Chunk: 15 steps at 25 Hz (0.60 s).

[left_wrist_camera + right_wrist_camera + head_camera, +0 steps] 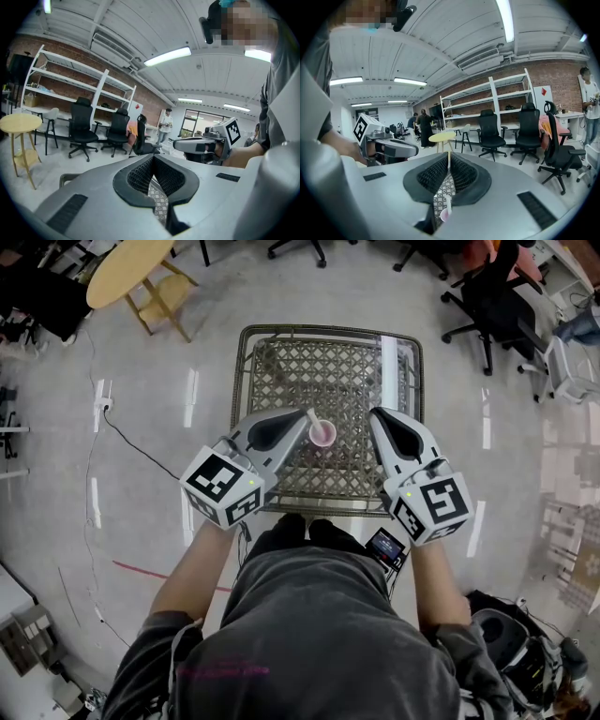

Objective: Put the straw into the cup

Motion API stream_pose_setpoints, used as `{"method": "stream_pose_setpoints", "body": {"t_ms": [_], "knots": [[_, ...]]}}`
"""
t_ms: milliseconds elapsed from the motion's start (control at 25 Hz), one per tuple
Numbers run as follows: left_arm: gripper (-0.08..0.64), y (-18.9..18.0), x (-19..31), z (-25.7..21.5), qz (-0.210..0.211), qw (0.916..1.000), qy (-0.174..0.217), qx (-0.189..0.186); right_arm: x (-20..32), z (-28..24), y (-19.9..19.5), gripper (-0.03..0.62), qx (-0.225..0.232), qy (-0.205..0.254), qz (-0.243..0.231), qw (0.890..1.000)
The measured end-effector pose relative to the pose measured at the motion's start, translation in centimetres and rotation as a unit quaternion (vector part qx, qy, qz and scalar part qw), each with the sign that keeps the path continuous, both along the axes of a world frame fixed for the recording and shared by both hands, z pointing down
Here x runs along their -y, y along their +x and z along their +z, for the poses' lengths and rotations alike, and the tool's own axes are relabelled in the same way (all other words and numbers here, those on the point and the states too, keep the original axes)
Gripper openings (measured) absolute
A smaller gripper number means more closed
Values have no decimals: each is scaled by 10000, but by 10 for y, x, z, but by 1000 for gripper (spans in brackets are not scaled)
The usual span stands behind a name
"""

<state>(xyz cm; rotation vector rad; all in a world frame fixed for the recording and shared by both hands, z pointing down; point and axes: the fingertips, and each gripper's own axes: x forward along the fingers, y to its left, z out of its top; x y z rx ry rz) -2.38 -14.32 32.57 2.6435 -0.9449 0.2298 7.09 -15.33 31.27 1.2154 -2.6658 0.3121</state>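
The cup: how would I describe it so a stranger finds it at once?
Look at the metal lattice table in front of the person. Near its middle, between the left gripper and the right gripper, stands a small pink cup. It alone is pink and round, with a pale straw sticking out.

The cup (322, 434) was pink and the straw (312, 417) white. The table (281, 371) had a grey criss-cross pattern. The left gripper (302, 420) and right gripper (377, 416) were grey, with black-and-white square markers. The far-left round table (127, 268) was yellow.
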Motion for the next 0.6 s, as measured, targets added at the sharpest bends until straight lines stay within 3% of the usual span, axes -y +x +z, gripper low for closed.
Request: {"method": "stream_pose_setpoints", "body": {"t_ms": [600], "knots": [[11,-3,-8,-5,47,10000,51,-12,-9,-4,-8,25,-19,27,-4,10000]]}}
